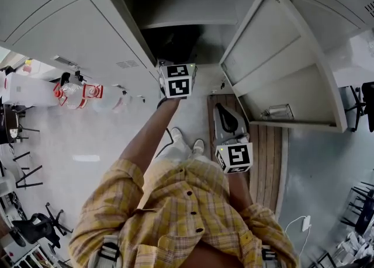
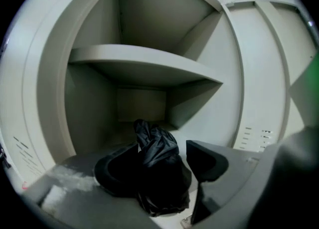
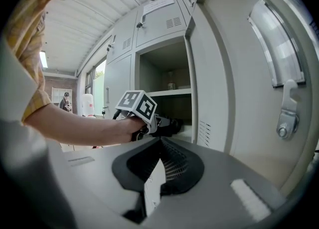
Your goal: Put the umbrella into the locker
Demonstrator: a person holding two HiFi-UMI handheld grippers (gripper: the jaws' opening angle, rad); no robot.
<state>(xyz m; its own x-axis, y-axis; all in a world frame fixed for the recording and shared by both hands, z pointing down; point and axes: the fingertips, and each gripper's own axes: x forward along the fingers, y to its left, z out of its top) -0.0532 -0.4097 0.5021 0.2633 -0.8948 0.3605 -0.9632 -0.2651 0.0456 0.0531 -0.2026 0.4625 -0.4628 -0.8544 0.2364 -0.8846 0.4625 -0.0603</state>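
The black folded umbrella [image 2: 158,148] lies on the floor of the open locker compartment [image 2: 89,118], under its shelf [image 2: 144,63]. My left gripper [image 2: 162,169] reaches into the opening and stands open, a pad on either side of the umbrella; the right pad [image 2: 207,160] is clear of it. In the head view the left gripper [image 1: 177,67] is at the locker mouth, below the dark interior. The right gripper [image 1: 222,109] hangs lower, in front of the open door [image 1: 280,80]. In its own view the right gripper [image 3: 160,145] is shut, with nothing held.
The locker door swings out to the right, with a latch [image 3: 286,118] on its inner face. A small object [image 3: 171,81] stands on the upper shelf. Wooden boards [image 1: 270,162] lie below the door. A red and white item [image 1: 76,93] sits at left; chairs [image 1: 41,226] stand around.
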